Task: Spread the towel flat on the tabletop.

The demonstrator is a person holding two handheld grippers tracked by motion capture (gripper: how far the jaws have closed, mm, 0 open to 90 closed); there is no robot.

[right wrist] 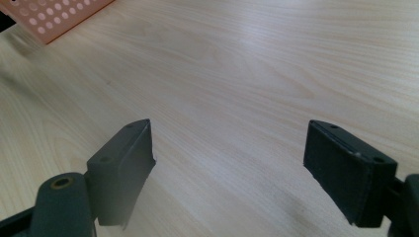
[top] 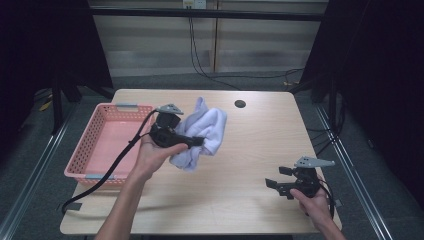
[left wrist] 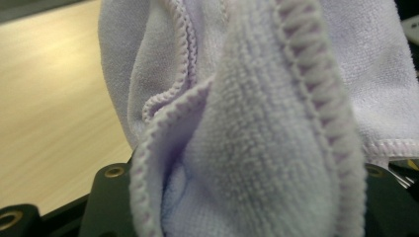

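A lavender microfibre cloth (top: 202,132) hangs bunched from the left gripper (top: 197,141), lifted clear of the wooden counter (top: 240,150) with its folds drooping below and rising above the jaws. In the left gripper view the stitched hem and pile of the cloth (left wrist: 257,148) sit wedged between the jaws, which clamp a thick wad of fabric rather than meeting.

The relation that matters is sideways: the pink perforated basket (top: 87,150) stands just to the left of the held cloth, on the left-hand part of the counter, its open top facing up, and the left hand (top: 152,155) already sits beside its near right rim. The cloth's bulk trails away to the right of the jaws, on the side away from the basket, so carrying it over would likely mean a short sweep left, with the dangling tail needing to clear the rim.

The right gripper (top: 280,182) rests low near the counter's front right corner, well apart from both cloth and basket, its jaws spread wide over bare wood in the right gripper view, with a corner of the basket (right wrist: 54,17) far off at upper left. The left hand is plainly the nearer one.
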